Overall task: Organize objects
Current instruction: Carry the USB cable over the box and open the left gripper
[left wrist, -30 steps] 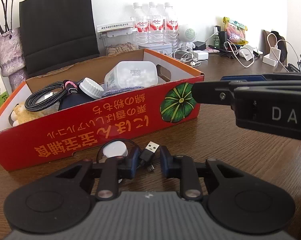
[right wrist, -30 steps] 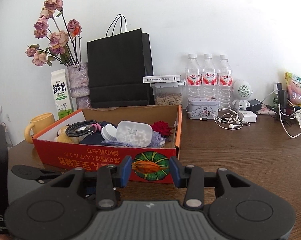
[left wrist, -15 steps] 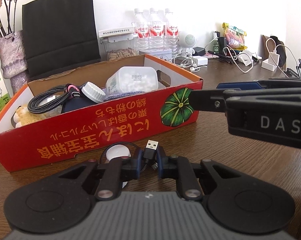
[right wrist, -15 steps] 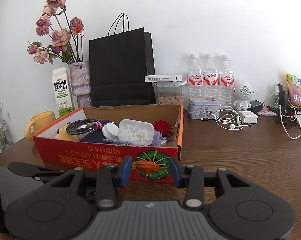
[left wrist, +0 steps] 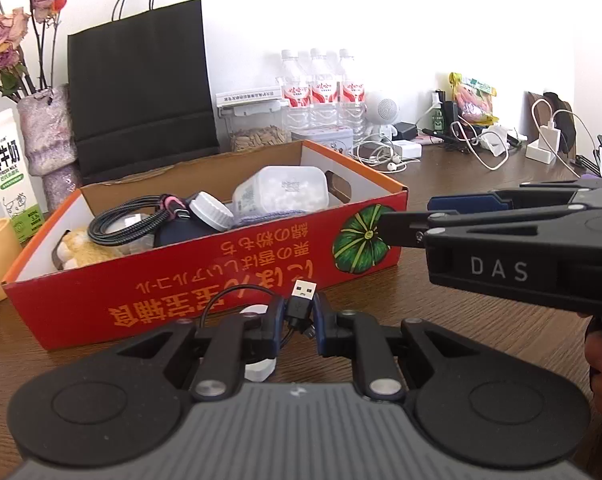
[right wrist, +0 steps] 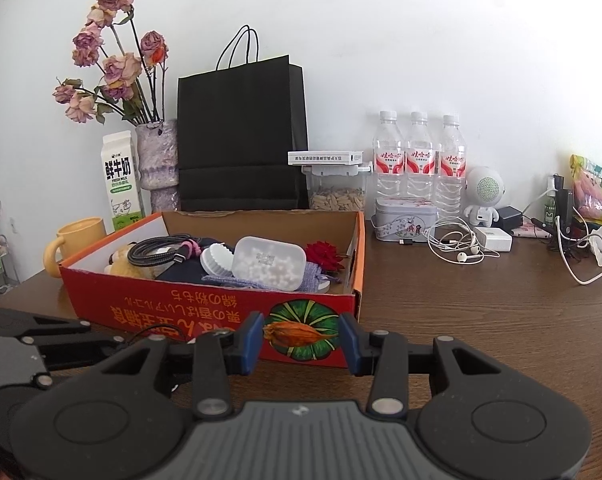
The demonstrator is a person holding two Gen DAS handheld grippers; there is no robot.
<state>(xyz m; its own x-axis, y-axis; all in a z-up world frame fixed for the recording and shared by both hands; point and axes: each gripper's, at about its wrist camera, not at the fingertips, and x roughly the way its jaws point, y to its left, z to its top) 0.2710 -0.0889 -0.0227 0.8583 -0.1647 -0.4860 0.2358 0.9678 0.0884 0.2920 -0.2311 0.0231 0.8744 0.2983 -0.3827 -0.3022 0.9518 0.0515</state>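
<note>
My left gripper (left wrist: 299, 320) is shut on a thin black USB cable, with its plug (left wrist: 303, 292) sticking up between the pads. The cable's loop (left wrist: 221, 300) and a white round puck (left wrist: 259, 368) lie under the left finger, just in front of the red cardboard box (left wrist: 221, 280). My right gripper (right wrist: 301, 340) is shut on an orange dried bud (right wrist: 297, 334) and hovers before the box's front wall (right wrist: 205, 304). In the left wrist view the right gripper (left wrist: 421, 216) reaches in from the right, near the box's pumpkin corner; the bud is hidden there.
The box holds a braided cable (right wrist: 161, 252), a white pill container (right wrist: 269, 262), a plush toy and a red rose. Behind it stand a black paper bag (right wrist: 241, 132), a vase of dried roses (right wrist: 157, 160), a milk carton (right wrist: 119, 184), a yellow mug (right wrist: 77, 236) and water bottles (right wrist: 419, 160). Earphones and chargers (right wrist: 461, 248) lie at the right.
The left jaws have closed onto the USB cable and the plug now stands up between them, slightly raised. The right gripper has kept still with the bud.
</note>
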